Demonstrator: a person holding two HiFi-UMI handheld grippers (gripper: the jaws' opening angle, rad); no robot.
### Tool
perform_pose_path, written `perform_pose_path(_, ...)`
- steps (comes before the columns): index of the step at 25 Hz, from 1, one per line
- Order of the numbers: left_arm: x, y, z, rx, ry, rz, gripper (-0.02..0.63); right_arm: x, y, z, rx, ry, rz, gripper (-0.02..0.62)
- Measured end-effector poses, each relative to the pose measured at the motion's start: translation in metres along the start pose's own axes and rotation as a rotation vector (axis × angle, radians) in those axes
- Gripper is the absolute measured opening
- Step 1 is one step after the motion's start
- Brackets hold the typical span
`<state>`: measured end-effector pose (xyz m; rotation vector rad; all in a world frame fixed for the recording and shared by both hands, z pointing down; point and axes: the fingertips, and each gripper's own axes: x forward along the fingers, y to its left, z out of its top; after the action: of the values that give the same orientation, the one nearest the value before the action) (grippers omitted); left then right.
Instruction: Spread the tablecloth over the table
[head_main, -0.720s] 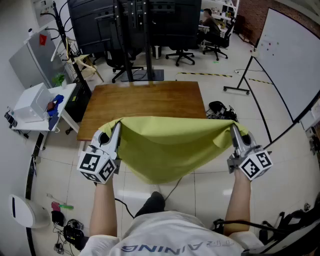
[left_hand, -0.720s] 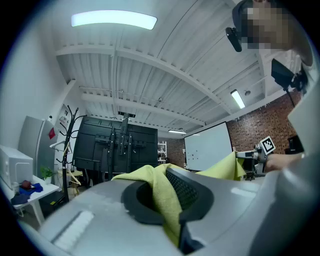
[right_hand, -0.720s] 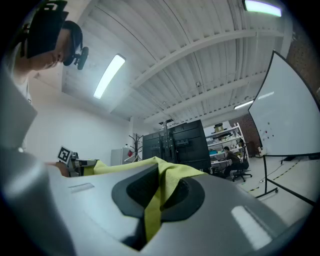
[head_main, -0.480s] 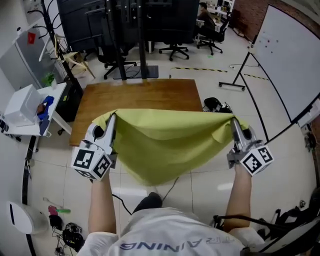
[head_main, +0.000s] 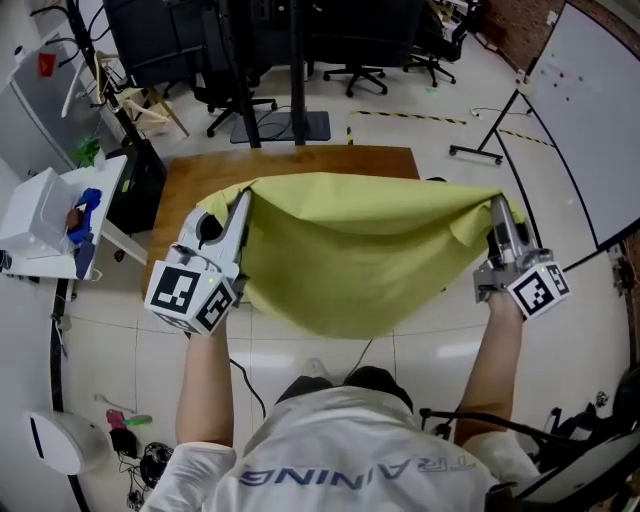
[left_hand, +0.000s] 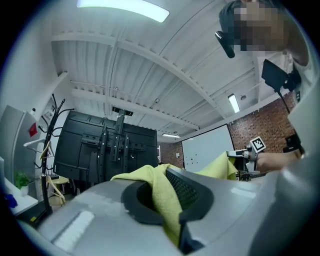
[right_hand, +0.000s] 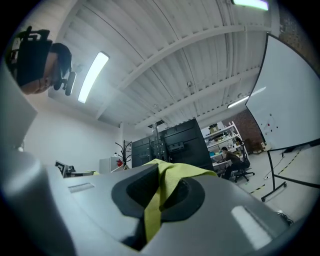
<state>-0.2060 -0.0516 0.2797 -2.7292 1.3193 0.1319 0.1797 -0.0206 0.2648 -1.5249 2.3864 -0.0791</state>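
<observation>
The left gripper (head_main: 242, 200) is clamped shut on one corner of the yellow-green tablecloth (head_main: 350, 255), with fabric bunched between its jaws. The right gripper (head_main: 498, 207) pinches the opposite corner the same way, a thin fold pressed between its closed jaws. Both are held up at the near side of the wooden table (head_main: 300, 160), the left over the table's near-left part and the right just past its right edge. Beyond the table's far edge stand a black screen stand (head_main: 295, 60) and office chairs (head_main: 365, 70). A white side table (head_main: 45, 225) sits close to the table's left, and a whiteboard (head_main: 590, 110) stands well apart on the right across open tiled floor (head_main: 450, 115). The cloth spans between the grippers, its top edge stretched and slightly arched and its body sagging in a smooth belly toward the person. It hides most of the table, leaving bare only a strip along the far edge and left side.
</observation>
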Motion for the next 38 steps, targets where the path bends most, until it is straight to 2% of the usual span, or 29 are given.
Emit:
perform_pose_path(9, 0.036, 0.023, -0.005, -0.006, -0.007, -0.002, 0.014, 0.038, -0.03, -0.005, 0.022, 0.022, -0.027, 0.012)
perform_pose_path(17, 0.083, 0.049, -0.029, -0.005, 0.038, 0.061, 0.014, 0.099, -0.072, -0.023, 0.059, 0.034, 0.035, 0.012)
perform_pose_path(20, 0.115, 0.067, -0.047, 0.011, 0.07, 0.11, 0.014, 0.129, -0.097, -0.04, 0.083, 0.065, 0.072, 0.012)
perform_pose_path(26, 0.184, 0.107, -0.093, 0.024, 0.132, 0.182, 0.014, 0.198, -0.161, -0.086, 0.144, 0.149, 0.088, 0.012)
perform_pose_path(32, 0.241, 0.149, -0.141, 0.022, 0.186, 0.208, 0.014, 0.257, -0.203, -0.128, 0.173, 0.203, 0.066, 0.012)
perform_pose_path(38, 0.29, 0.185, -0.183, 0.027, 0.213, 0.2, 0.014, 0.301, -0.241, -0.171, 0.165, 0.247, 0.019, 0.012)
